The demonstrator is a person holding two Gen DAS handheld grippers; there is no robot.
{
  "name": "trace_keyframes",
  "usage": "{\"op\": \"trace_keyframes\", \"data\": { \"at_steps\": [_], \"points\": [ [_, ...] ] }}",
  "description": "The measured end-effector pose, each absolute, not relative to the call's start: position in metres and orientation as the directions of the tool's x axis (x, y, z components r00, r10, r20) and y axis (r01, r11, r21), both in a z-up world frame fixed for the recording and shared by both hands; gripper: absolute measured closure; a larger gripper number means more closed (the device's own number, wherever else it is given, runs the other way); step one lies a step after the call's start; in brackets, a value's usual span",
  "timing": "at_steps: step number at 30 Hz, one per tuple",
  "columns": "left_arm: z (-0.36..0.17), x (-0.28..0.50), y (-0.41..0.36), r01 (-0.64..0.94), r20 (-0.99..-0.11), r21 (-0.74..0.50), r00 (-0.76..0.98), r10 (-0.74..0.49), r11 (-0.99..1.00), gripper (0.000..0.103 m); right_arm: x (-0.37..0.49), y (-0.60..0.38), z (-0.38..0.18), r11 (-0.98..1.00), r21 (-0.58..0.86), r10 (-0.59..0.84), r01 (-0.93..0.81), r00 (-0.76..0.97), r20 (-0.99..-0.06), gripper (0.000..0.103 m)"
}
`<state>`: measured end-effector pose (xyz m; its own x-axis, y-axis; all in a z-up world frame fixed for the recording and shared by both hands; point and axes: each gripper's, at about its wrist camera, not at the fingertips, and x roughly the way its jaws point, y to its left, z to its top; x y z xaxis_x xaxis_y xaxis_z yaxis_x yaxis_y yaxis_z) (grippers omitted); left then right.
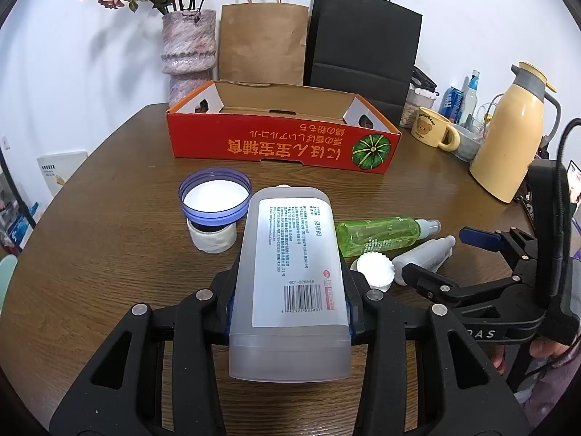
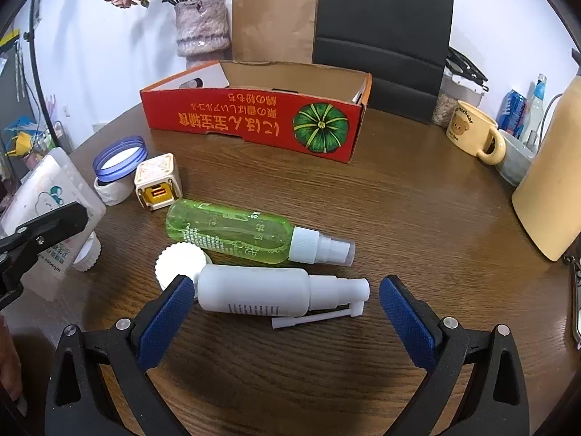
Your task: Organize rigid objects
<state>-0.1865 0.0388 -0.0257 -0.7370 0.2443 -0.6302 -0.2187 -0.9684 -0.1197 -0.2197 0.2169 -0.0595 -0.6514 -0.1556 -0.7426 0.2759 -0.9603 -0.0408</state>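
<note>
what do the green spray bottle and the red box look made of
Green spray bottle: likely clear tinted plastic, glossy; its dip tube shows through the wall. Red box: printed cardboard, matte; brown raw board shows inside and at the cut edges.

Behind on the table (image 2: 399, 218), the box (image 2: 254, 123) — bags (image 2: 381, 36) and vase (image 2: 201, 25) beyond; nearer, two spray bottles (image 2: 232, 232) side by side, mug (image 2: 472, 130) right.

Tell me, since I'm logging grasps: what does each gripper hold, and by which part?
The left gripper clamps the translucent labelled container across its sides near the base. The right gripper holds nothing; it is open around the white spray bottle.
</note>
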Motion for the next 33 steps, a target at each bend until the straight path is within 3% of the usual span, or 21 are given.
{"op": "trace_keyframes", "data": {
  "at_steps": [12, 15, 16, 33],
  "points": [
    [-0.027, -0.188, 0.037, -0.212, -0.635, -0.123, -0.734, 0.241, -0.969, 0.066, -0.236, 0.22, -0.073, -0.965, 0.014, -0.168, 0.263, -0.575, -0.801, 0.0],
    [-0.027, -0.187, 0.036, -0.211, -0.633, -0.126, -0.736, 0.242, -0.969, 0.066, -0.232, 0.222, -0.07, -0.969, 0.005, -0.157, 0.248, -0.597, -0.787, 0.0],
    [-0.026, -0.187, 0.036, -0.211, -0.632, -0.126, -0.736, 0.243, -0.969, 0.066, -0.231, 0.222, -0.068, -0.969, 0.0, -0.154, 0.246, -0.605, -0.781, 0.005],
    [-0.025, -0.187, 0.034, -0.204, -0.623, -0.128, -0.745, 0.239, -0.971, 0.066, -0.213, 0.224, -0.044, -0.975, 0.012, -0.168, 0.223, -0.697, -0.697, 0.005]
  ]
}}
